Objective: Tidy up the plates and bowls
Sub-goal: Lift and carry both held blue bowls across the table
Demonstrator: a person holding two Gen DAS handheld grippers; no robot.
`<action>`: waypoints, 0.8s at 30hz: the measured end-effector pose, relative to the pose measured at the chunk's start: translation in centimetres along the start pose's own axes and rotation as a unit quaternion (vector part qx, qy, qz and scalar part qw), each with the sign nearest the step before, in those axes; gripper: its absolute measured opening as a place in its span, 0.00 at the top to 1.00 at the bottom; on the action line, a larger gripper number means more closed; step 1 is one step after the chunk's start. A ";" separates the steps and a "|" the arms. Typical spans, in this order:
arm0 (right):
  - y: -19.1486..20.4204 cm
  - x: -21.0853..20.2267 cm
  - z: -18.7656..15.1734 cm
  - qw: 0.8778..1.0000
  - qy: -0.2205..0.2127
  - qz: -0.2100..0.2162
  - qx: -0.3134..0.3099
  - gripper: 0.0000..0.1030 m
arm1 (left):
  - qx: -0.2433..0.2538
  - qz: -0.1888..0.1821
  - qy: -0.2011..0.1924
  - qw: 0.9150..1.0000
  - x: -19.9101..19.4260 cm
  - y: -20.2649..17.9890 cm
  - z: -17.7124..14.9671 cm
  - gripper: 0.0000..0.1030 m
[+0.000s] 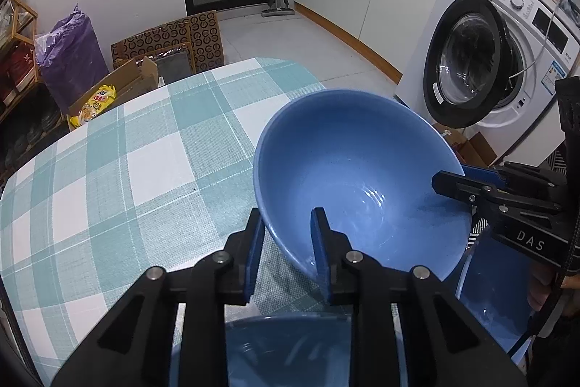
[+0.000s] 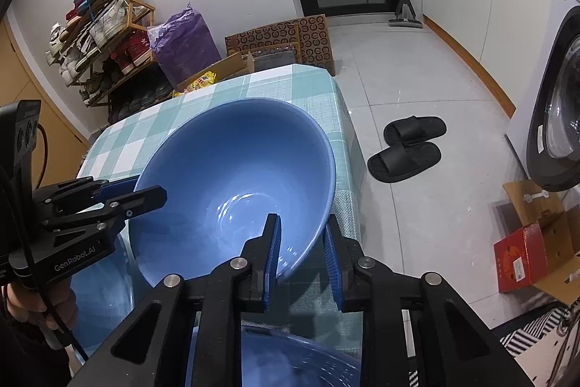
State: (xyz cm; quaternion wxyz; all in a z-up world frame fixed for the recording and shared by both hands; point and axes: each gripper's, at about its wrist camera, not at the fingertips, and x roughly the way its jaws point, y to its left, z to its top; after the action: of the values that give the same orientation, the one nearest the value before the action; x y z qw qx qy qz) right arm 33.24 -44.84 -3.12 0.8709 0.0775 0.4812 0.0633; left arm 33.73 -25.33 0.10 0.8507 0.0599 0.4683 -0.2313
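A large blue bowl (image 1: 355,176) (image 2: 232,162) tilts its opening toward both cameras over the teal-checked table (image 1: 145,151) (image 2: 326,97). My left gripper (image 1: 286,227) is shut on its near-left rim, one pad inside the bowl and one outside. In the right wrist view the left gripper (image 2: 152,194) reaches in from the left edge. My right gripper (image 2: 302,231) is shut on the opposite rim, and the left wrist view shows the right gripper (image 1: 453,184) clamped there. Another blue dish (image 1: 290,343) (image 2: 290,361) lies under the gripper bodies, and a blue plate (image 1: 489,296) (image 2: 98,285) sits beside it.
A washing machine (image 1: 489,60) with its door open stands right of the table. Black slippers (image 2: 406,147) and a red box (image 2: 522,256) lie on the tiled floor. A shoe rack (image 2: 101,35), a purple bag (image 2: 185,42) and cardboard boxes (image 1: 170,42) stand beyond the far table edge.
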 end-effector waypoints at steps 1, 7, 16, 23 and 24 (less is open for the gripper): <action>0.0 0.0 0.0 1.000 -0.001 -0.001 -0.001 0.77 | 0.000 0.000 -0.001 1.000 -0.1 0.0 0.0 0.76; 0.1 -0.3 0.0 1.000 -0.006 -0.009 -0.007 0.77 | 0.004 0.000 -0.006 1.000 -0.3 -0.2 0.0 0.76; 0.3 -1.2 -0.1 1.000 -0.019 -0.015 -0.013 0.77 | 0.003 0.002 -0.015 1.000 -1.3 -0.5 0.1 0.76; 0.7 -2.8 -0.1 0.999 -0.034 -0.019 -0.018 0.77 | 0.004 0.003 -0.027 1.000 -2.6 -0.6 0.1 0.76; 0.8 -3.1 -0.1 0.999 -0.037 -0.020 -0.019 0.77 | 0.004 0.003 -0.029 1.000 -2.8 -0.6 0.2 0.76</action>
State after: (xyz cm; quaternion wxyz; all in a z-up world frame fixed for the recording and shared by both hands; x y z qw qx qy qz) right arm 31.44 -44.63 -0.45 0.8904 0.0535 0.4490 0.0524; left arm 32.28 -24.95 2.59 0.8643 0.0577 0.4422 -0.2326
